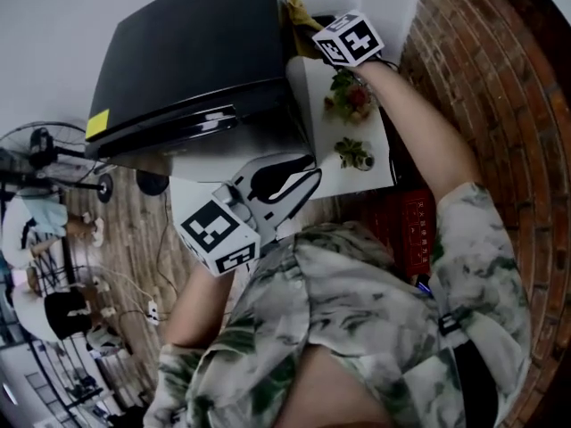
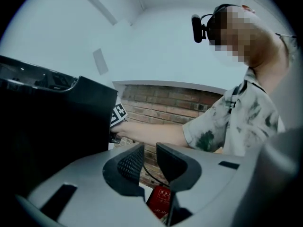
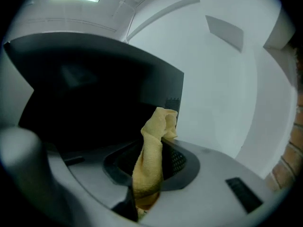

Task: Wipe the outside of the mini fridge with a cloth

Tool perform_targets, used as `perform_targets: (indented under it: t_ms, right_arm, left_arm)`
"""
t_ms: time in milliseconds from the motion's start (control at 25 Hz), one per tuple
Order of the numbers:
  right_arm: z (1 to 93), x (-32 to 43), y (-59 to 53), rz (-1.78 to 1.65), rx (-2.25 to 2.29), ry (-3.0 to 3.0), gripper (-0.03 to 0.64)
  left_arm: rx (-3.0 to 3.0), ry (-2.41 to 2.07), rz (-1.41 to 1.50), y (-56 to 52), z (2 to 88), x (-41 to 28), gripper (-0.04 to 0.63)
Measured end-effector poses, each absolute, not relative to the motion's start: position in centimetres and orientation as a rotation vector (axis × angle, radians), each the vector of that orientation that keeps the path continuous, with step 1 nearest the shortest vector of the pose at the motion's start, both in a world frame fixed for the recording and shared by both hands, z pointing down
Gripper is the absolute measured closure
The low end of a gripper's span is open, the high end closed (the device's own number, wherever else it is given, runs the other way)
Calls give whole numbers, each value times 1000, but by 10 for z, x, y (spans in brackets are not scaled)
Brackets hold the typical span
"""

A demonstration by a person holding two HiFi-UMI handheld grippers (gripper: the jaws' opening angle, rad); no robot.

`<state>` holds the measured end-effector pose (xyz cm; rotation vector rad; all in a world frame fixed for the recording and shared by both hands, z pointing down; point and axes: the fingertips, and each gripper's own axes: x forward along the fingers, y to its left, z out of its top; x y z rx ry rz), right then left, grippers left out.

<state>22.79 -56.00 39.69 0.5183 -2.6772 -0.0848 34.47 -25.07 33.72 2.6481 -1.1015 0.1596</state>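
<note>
The black mini fridge (image 1: 187, 56) stands on the white tabletop (image 1: 357, 181). By the fridge's side wall, the right gripper (image 3: 156, 148) has its fingers clamped on a yellow cloth (image 3: 150, 164). The left gripper (image 2: 149, 155) is near the fridge's front, with its fingers a little apart and holding nothing.

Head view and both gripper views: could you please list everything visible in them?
mini fridge: one, black, left of the table
cloth: one, yellow, against the fridge's side
table: one, white, centre
plants: two, green, one with red, on the table
crate: one, red, by the brick wall
fan: one, black, far left
left gripper: grey, fingers apart, empty
right gripper: grey, fingers clamping the cloth
</note>
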Motion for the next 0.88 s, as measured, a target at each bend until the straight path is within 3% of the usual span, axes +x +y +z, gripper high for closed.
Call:
perform_targets:
  t_ms: [600,880]
  right_arm:
    - [567,228,-565,211,476,-2531,518]
    - [566,240,-560,305,517,-2547,518]
  left_arm:
    - [2532,-1235,215,-251,353,335,525]
    - [2520,-1249,216,-249,356,328,525]
